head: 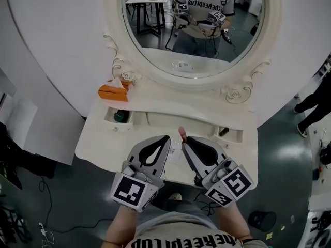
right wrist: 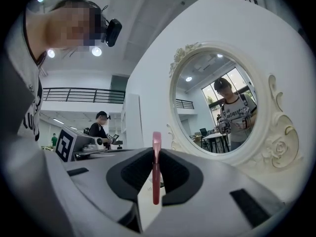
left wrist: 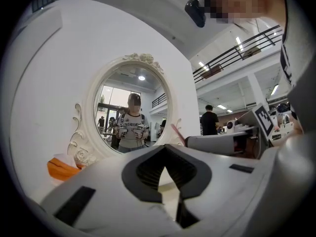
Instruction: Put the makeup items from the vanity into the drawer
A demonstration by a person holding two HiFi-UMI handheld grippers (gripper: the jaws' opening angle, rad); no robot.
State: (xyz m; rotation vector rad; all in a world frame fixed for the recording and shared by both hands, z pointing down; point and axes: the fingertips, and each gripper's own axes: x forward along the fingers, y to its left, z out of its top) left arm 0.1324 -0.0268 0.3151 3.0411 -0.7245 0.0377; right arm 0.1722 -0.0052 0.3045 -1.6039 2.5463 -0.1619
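Right claw (right wrist: 156, 152) clamps a slim pink stick (right wrist: 156, 174); left claw (left wrist: 165, 148) closed, empty.
Carrying step, I think: next it needs the drawer.

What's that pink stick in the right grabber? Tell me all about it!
The pink stick is thin, smooth and pinkish-red, maybe plastic, with a rounded, paler tip. The right gripper has its jaws shut on the lower part, so it points straight out past them, over the white vanity towards the mirror.

A white wall (head: 51, 45) backs the oval mirror (head: 194, 25) above grey floor (head: 279, 154).
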